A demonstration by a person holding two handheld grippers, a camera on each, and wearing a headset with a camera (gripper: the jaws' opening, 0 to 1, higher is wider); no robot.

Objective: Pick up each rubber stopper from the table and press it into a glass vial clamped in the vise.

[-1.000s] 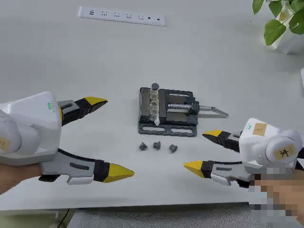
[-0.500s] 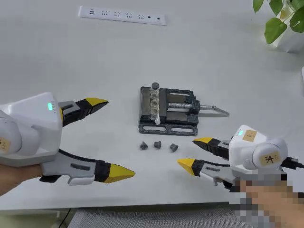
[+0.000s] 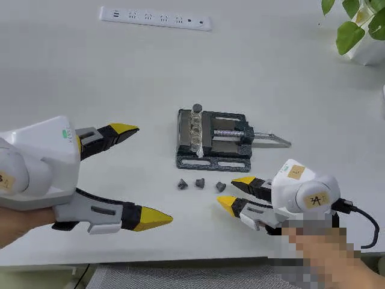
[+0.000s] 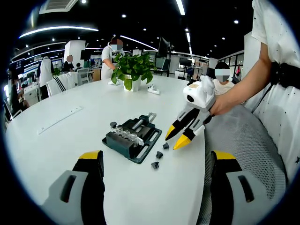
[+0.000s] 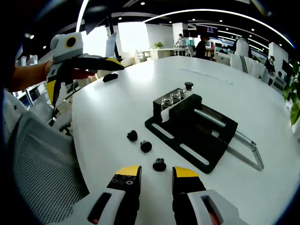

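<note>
Right gripper: the yellow-tipped claw at the near right has its jaws narrowly parted with nothing between them. Its tips sit just near-right of the rightmost stopper without touching it. It looks lined up to take that stopper first.
Left gripper: the matching claw at the near left is spread wide and holds nothing. It hangs well apart from the work, probably kept clear while the other picks.
Stoppers: three small dark grey rubber stoppers lie loose in a left-to-right row on the white table, just near of the vise. In the right gripper view the closest one lies just beyond the gap between the jaw tips.
Vise: the small black metal bench vise stands mid-table with its screw handle out to the right. It grips the vials upright so a stopper can be pushed down one-handed.
Vials: the clear glass vials stand in a near-to-far row in the vise. The farthest already wears a dark stopper, and the rest look open-mouthed.
Far edge: a white power strip lies at the far left and a green potted plant at the far right, both clear of the job.
</note>
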